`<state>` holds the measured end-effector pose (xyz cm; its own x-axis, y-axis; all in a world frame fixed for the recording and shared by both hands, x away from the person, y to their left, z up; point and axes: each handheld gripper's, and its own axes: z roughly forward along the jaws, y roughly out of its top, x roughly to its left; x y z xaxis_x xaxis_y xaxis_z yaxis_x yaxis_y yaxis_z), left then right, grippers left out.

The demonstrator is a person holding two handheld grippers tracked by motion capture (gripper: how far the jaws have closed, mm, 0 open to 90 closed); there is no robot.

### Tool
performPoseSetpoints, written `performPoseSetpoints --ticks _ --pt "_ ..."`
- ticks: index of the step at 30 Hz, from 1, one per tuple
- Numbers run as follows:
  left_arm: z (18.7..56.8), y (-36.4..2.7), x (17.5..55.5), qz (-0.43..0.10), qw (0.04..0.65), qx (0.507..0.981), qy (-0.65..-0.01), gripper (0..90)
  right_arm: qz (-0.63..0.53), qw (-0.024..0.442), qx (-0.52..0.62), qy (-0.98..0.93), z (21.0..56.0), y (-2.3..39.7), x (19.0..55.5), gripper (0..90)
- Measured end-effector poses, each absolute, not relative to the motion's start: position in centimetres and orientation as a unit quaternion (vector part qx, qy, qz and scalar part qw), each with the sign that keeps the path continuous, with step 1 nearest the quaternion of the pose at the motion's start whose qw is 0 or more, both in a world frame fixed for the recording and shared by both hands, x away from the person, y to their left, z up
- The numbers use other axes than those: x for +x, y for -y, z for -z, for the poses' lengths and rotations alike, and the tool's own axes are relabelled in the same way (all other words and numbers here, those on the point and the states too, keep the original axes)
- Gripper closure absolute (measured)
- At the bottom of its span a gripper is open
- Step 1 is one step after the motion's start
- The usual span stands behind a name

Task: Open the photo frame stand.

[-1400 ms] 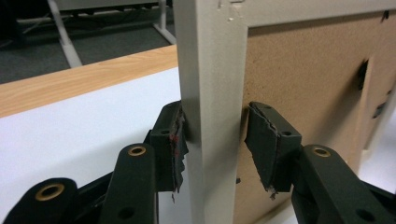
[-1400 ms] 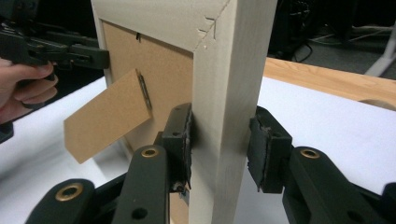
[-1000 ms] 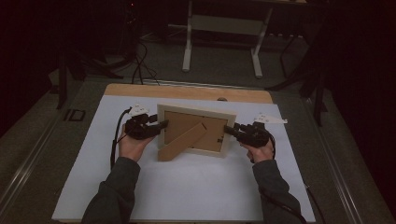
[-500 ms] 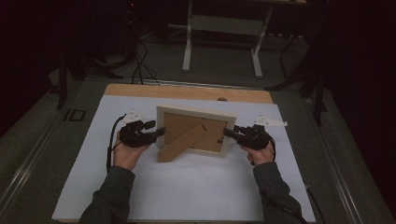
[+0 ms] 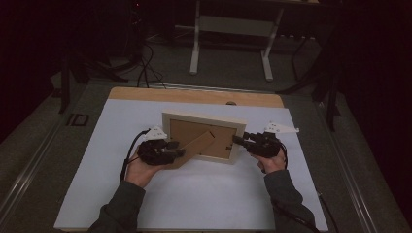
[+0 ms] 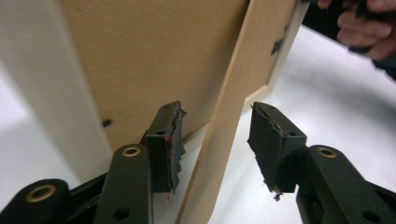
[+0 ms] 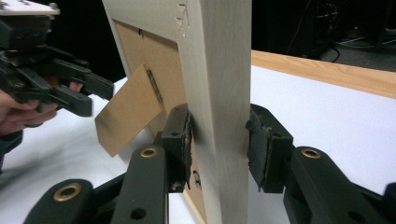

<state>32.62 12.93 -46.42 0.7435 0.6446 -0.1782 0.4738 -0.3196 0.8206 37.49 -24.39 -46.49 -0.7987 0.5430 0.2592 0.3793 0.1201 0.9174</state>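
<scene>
A pale wooden picture frame (image 5: 204,119) stands upright on the table, its brown back facing me. Its cardboard stand (image 5: 197,145) swings out toward the lower left. My left gripper (image 5: 180,149) sits at the stand's free end. In the left gripper view its jaws (image 6: 215,140) straddle the stand (image 6: 224,116). They have just been closing, and gaps still show on both sides of the stand. My right gripper (image 5: 238,140) is shut on the frame's right rail (image 7: 219,70), pads pressed against both faces (image 7: 219,140). The right gripper view also shows the left gripper (image 7: 93,98) beside the stand (image 7: 128,114).
A white mat (image 5: 194,199) covers the table, with a strip of bare wood (image 5: 194,96) along the far edge. Beyond it, on the dark floor, are a white metal table base (image 5: 231,43) and cables. The person's right hand (image 6: 369,28) shows far off in the left gripper view.
My left gripper has moved from the frame's left edge toward me and rightward to the stand's lower end. The right gripper and the frame have stayed put.
</scene>
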Motion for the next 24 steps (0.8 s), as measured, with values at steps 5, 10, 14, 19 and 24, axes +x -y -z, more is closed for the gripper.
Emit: performPoseSetpoints --ticks 5,10,14,19,24 --pt "46.5 -11.8 32.7 -0.089 0.456 0.821 -0.333 62.3 -0.586 0.065 0.302 -0.749 46.5 24.4 37.3 61.9" --pt "46.5 -11.1 32.5 -0.117 0.431 0.836 -0.32 74.4 -0.587 0.058 0.295 -0.752 46.7 24.5 36.9 61.0" --pt "46.5 -11.1 32.3 -0.123 0.426 0.841 -0.31 78.4 -0.585 0.057 0.289 -0.756 46.7 24.5 36.6 60.6" --pt "46.5 -11.0 32.2 -0.133 0.421 0.844 -0.306 79.0 -0.584 0.053 0.288 -0.757 47.0 24.5 36.5 60.3" --pt "46.5 -10.9 32.5 -0.144 0.413 0.845 -0.308 77.6 -0.584 0.056 0.287 -0.757 47.2 24.4 36.3 60.5"
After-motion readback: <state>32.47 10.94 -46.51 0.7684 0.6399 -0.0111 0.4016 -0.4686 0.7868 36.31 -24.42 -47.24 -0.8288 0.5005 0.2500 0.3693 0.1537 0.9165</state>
